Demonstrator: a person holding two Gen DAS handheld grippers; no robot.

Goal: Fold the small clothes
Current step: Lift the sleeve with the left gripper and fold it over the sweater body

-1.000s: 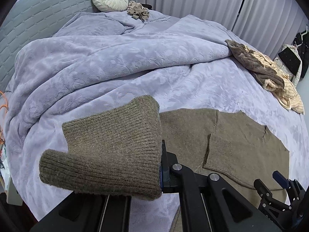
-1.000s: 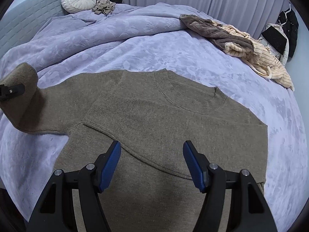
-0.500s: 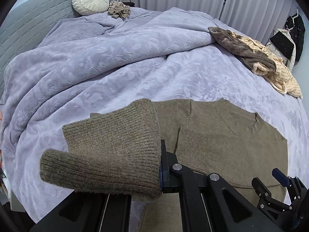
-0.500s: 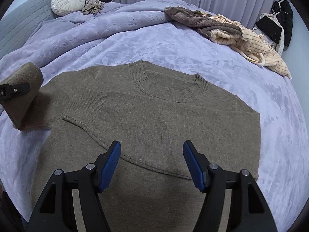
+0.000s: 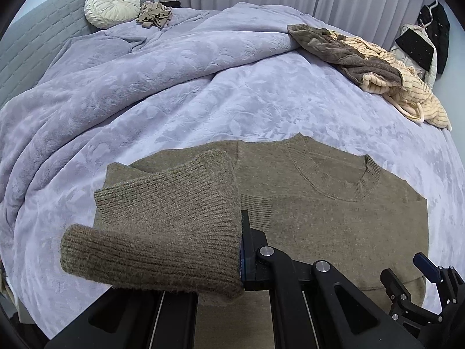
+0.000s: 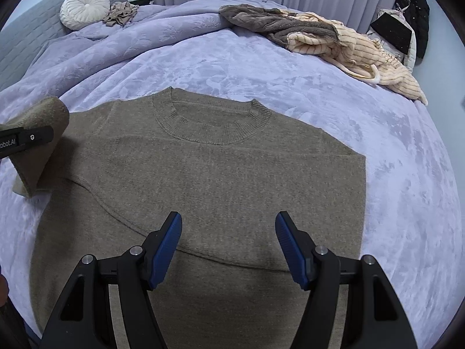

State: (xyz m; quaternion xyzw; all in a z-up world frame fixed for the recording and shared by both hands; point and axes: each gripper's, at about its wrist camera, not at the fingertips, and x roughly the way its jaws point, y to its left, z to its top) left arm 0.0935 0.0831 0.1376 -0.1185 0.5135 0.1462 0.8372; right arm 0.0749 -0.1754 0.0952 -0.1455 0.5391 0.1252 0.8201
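— One fold is in hand, we judge: the sleeve fold; our brown sweater [image 6: 221, 180] lies flat on the lilac blanket [image 6: 261, 67], neck at twelve o'clock, right sleeve already laid across the chest; our left gripper [image 5: 241, 250] is clamped on the left sleeve's ribbed cuff [image 5: 162, 224], held up off the bed at nine o'clock of the body.

— And our other hand?

— Our right gripper [image 6: 228, 247] hangs over the lower chest with its jaws spread wide, holding nothing; next, we think, the cuff must travel toward three o'clock and be let go flat on the chest; the right must not pin the cloth first.

— Anything in our way?

— Little; a heap of brown and cream clothes [image 6: 319, 37] sits at one o'clock, well apart; a round cushion [image 6: 84, 7] and a crumpled tan cloth [image 6: 120, 13] at eleven, farther still.
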